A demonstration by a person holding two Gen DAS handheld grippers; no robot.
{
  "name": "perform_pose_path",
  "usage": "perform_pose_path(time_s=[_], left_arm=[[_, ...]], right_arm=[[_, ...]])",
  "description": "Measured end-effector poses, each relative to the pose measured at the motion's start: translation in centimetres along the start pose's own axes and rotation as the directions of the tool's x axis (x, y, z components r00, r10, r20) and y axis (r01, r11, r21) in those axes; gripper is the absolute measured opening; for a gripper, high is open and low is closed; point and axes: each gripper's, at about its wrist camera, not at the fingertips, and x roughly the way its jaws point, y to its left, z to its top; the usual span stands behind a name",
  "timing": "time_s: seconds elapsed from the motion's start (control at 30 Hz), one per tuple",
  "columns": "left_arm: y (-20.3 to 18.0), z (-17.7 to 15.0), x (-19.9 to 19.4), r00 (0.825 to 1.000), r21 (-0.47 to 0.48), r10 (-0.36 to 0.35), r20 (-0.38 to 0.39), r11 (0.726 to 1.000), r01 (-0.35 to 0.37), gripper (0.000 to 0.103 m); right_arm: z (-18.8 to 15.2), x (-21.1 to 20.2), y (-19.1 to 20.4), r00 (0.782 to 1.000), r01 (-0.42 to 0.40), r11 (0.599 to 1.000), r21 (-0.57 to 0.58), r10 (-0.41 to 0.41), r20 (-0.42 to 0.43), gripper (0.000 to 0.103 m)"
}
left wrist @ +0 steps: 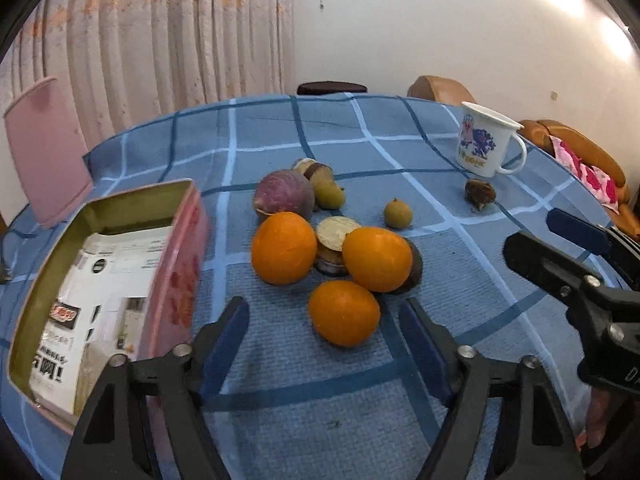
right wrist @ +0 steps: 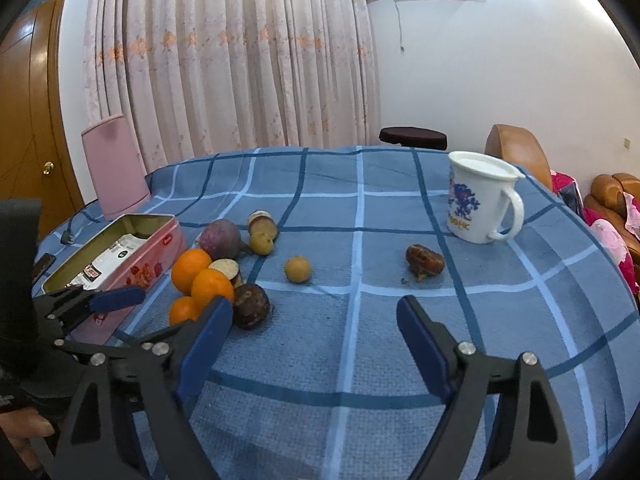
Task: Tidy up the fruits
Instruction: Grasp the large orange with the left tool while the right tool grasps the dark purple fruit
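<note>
1. Clearly, in the left wrist view, the left gripper (left wrist: pixel 322 330) has its fingers spread, and the nearest orange (left wrist: pixel 344 313) lies on the cloth just in front of the blue pads and between their lines; the pads do not touch it.
2. Behind it, two more oranges (left wrist: pixel 284 247) lie in a tight heap with a purple fruit (left wrist: pixel 284 194), some cut slices (left wrist: pixel 336 232) and a dark round fruit (left wrist: pixel 414 270), about at the middle of the table (left wrist: pixel 400 136).
3. An open pink tin (left wrist: pixel 176 276) with printed packets inside stands at the left edge of the table. I judge it is where the fruit goes, but this is not sure.
4. In the right wrist view, the right gripper (right wrist: pixel 316 328) also has spread fingers and nothing between them, only bare checked cloth.
5. Ahead of it, a small yellow fruit (right wrist: pixel 297 269) and a brown wrinkled fruit (right wrist: pixel 425 262) lie apart from the heap, and a white mug (right wrist: pixel 480 200) stands toward the far right edge.
6. The step in hand seems to be the grasp of the nearest orange. To do it well, the left pads should come low, on both sides of the widest part, and close gently, because a round fruit rolls away easily and can push the heap behind it.
</note>
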Motion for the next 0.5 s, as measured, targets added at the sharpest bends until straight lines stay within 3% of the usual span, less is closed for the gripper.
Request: perform_pose_path(time_s=[0.2,0.5], left_arm=[[0.0,-0.1,1.1,0.998,0.009,-0.05,-0.048,0.999,0.05,0.042],[1.1,-0.3,0.3,0.999,-0.015,-0.042,-0.013,0.999,0.042,0.041]], right_arm=[[0.5,0.5,0.7,1.0,-0.004,1.0,-0.015,0.004,0.004,0.084],[2.0,2.2,4.1,0.995,-0.095,0.991,-0.091,0.093,-0.024,0.074]])
